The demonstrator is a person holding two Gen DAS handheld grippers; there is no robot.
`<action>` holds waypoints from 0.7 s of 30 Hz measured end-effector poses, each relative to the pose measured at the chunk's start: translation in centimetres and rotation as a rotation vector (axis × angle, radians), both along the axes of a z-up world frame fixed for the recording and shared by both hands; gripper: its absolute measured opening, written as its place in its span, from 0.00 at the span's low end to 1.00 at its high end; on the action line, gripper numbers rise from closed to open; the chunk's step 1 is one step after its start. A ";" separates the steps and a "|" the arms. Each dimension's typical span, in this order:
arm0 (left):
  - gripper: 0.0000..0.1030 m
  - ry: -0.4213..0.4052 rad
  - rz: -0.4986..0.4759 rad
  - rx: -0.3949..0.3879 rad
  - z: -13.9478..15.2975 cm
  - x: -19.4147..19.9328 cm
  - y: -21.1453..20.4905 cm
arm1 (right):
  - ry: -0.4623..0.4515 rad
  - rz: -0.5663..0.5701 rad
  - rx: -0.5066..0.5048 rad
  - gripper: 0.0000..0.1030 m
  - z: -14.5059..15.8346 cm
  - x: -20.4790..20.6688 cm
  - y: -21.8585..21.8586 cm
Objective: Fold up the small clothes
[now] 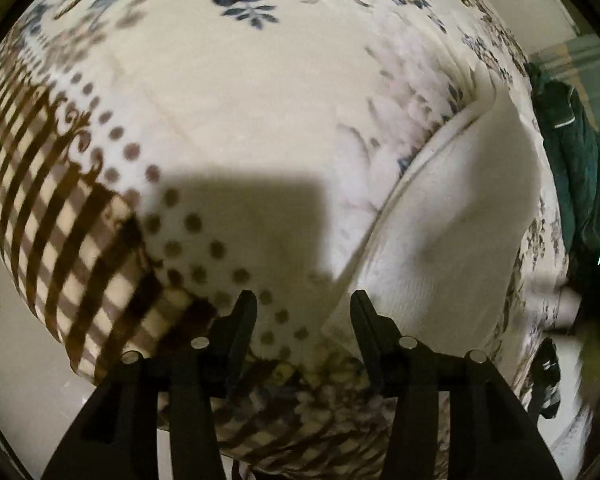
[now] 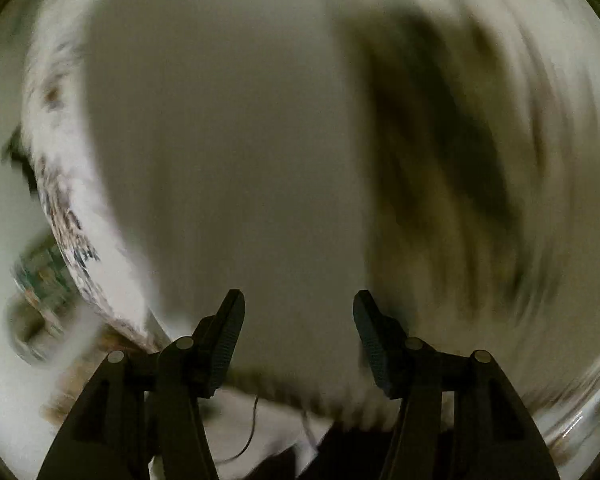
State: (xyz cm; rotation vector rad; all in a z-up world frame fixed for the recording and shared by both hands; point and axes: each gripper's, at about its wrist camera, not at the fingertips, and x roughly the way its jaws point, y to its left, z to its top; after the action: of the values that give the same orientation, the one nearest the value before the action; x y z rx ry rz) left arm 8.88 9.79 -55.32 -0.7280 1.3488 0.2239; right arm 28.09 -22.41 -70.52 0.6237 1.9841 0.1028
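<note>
A white garment point(image 1: 452, 216) lies flat on a patterned blanket point(image 1: 220, 100) at the right of the left wrist view, with a folded edge running diagonally. My left gripper point(image 1: 304, 312) is open and empty, hovering over the garment's lower left corner. In the right wrist view everything is motion-blurred; a pale cloth surface point(image 2: 228, 152) fills the middle, probably the same garment. My right gripper point(image 2: 298, 312) is open and empty above it.
A dark green garment point(image 1: 572, 168) hangs off the blanket's right edge. The blanket has brown checks at its left and blue flowers at the top. A pale floor point(image 1: 16, 380) shows beyond its lower left edge. A dark shadow point(image 2: 440, 152) crosses the right view.
</note>
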 end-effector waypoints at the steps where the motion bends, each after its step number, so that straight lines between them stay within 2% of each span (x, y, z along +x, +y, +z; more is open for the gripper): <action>1: 0.44 0.003 -0.001 0.010 0.2 0.1 -0.3 | 0.070 -0.089 0.033 0.57 -1.4 -3.1 -1.4; 3: 0.44 0.003 0.004 0.020 0.6 0.0 -0.7 | 0.198 -0.355 0.176 0.57 -4.1 -9.4 -3.4; 4: 0.44 0.004 0.006 0.024 0.9 0.0 -1.0 | 0.222 -0.424 0.216 0.57 -4.7 -10.9 -3.7; 5: 0.44 0.007 0.005 0.026 1.0 0.0 -1.2 | 0.236 -0.527 0.285 0.57 -5.6 -12.7 -3.9; 7: 0.45 0.012 -0.016 0.035 1.4 0.1 -2.1 | 0.201 -0.626 0.347 0.55 -6.6 -14.1 -3.8; 8: 0.44 0.016 -0.028 0.042 1.5 0.2 -2.4 | 0.164 -0.674 0.363 0.50 -6.9 -14.5 -3.9; 9: 0.44 0.020 -0.046 0.054 1.7 0.4 -2.9 | 0.123 -0.714 0.354 0.31 -7.0 -14.8 -4.2; 10: 0.44 0.015 -0.062 0.062 1.9 0.5 -3.2 | 0.101 -0.725 0.336 0.04 -7.0 -14.9 -4.5; 13: 0.45 0.001 -0.112 0.092 2.3 1.1 -4.3 | 0.034 -0.742 0.229 0.02 -6.2 -16.4 -5.5; 17: 0.45 0.007 -0.132 0.093 1.2 1.6 -4.7 | 0.000 -0.619 0.104 0.01 -4.2 -18.8 -5.5; 21: 0.44 0.021 -0.153 0.089 -0.3 2.4 -4.6 | -0.035 -0.523 0.022 0.01 -2.5 -20.7 -4.7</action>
State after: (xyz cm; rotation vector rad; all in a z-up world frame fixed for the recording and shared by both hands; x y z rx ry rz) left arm 11.27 5.22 -55.60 -0.5472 1.3986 0.1688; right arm 7.40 -27.14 -73.03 1.1244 1.7286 -0.1837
